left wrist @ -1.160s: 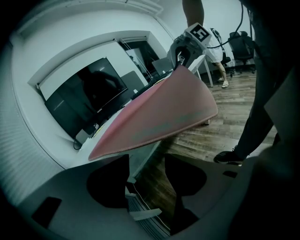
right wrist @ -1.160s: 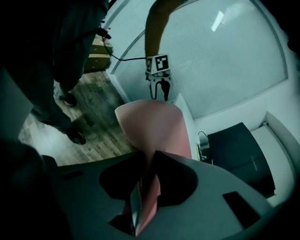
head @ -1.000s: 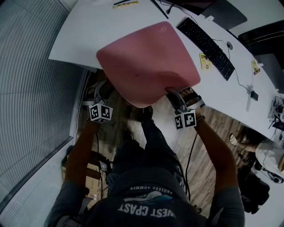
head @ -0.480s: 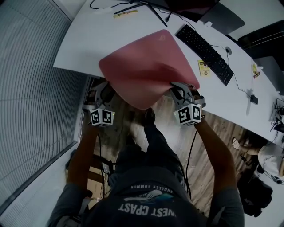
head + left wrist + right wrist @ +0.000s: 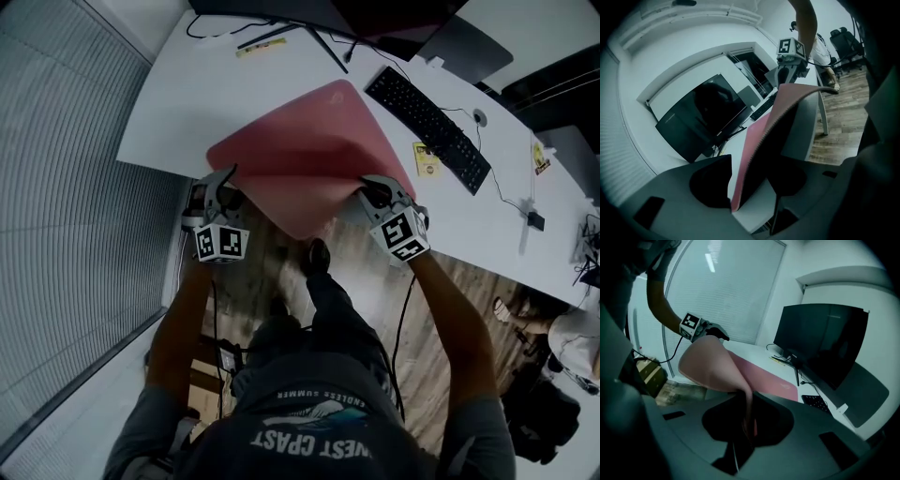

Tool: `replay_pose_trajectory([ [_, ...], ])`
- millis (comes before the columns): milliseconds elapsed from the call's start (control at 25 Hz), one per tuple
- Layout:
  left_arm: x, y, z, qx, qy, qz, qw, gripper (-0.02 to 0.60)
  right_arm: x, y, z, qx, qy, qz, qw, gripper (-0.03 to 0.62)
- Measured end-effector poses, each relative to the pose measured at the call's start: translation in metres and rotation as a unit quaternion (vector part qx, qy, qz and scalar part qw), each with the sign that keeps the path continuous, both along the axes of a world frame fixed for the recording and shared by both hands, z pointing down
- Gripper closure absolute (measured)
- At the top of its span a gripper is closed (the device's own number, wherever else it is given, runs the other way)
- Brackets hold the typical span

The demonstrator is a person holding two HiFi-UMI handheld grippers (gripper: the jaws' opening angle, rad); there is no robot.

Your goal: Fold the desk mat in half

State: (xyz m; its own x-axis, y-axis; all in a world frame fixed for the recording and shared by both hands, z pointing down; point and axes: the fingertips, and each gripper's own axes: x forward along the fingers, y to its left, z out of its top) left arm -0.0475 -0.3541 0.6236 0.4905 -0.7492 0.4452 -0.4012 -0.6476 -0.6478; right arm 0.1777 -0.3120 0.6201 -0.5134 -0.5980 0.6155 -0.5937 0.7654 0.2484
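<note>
The white worktop (image 5: pixel 187 84) carries the pink desk mat (image 5: pixel 309 141); its far half lies flat, its 6 o'clock edge is raised. The keyboard (image 5: pixel 427 117) lies at 2 o'clock of it. My left tool (image 5: pixel 225 183) clamps the 8 o'clock corner; my right tool (image 5: pixel 373 190), jaws just closing, clamps the 4 o'clock corner.

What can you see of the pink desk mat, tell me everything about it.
The desk mat is a thin, flexible sheet, pink on top and dark underneath, with a stitched-looking edge and a small mark at its far corner. Its far part lies flat on the white desk. Its near edge is lifted and sags between the left gripper and the right gripper, each clamped on a near corner. The right one's jaws have just been closing on it.
</note>
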Motion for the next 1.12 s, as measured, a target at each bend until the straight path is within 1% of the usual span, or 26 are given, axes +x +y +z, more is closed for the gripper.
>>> replay_pose_trajectory([
  [120, 0.011, -0.015, -0.006, -0.007, 0.011, -0.007, 0.9999, 0.396, 0.007, -0.011, 0.0, -0.032, -0.031, 0.017, 0.999, 0.536],
  [280, 0.02, -0.041, -0.006, -0.024, 0.009, -0.02, 0.9995, 0.399, 0.011, -0.023, 0.003, -0.052, -0.048, 0.023, 0.997, 0.536],
  [520, 0.034, -0.073, -0.001, -0.034, -0.003, -0.03, 0.999, 0.399, 0.023, -0.043, 0.014, -0.075, -0.072, 0.048, 0.993, 0.534],
  [600, 0.04, -0.085, 0.008, -0.043, -0.008, -0.033, 0.9985, 0.399, 0.026, -0.05, 0.021, -0.084, -0.079, 0.058, 0.992, 0.53],
  [760, 0.051, -0.108, 0.032, -0.072, -0.02, -0.036, 0.9966, 0.399, 0.033, -0.062, 0.039, -0.105, -0.089, 0.079, 0.987, 0.52],
  [960, 0.062, -0.119, 0.063, -0.115, -0.035, -0.031, 0.9923, 0.399, 0.043, -0.069, 0.056, -0.12, -0.093, 0.108, 0.983, 0.485],
  [1040, 0.066, -0.122, 0.069, -0.117, -0.034, -0.026, 0.9922, 0.402, 0.048, -0.071, 0.062, -0.115, -0.084, 0.126, 0.982, 0.463],
  [1120, 0.07, -0.127, 0.069, -0.107, -0.027, -0.021, 0.9937, 0.402, 0.056, -0.073, 0.07, -0.11, -0.065, 0.157, 0.979, 0.408],
])
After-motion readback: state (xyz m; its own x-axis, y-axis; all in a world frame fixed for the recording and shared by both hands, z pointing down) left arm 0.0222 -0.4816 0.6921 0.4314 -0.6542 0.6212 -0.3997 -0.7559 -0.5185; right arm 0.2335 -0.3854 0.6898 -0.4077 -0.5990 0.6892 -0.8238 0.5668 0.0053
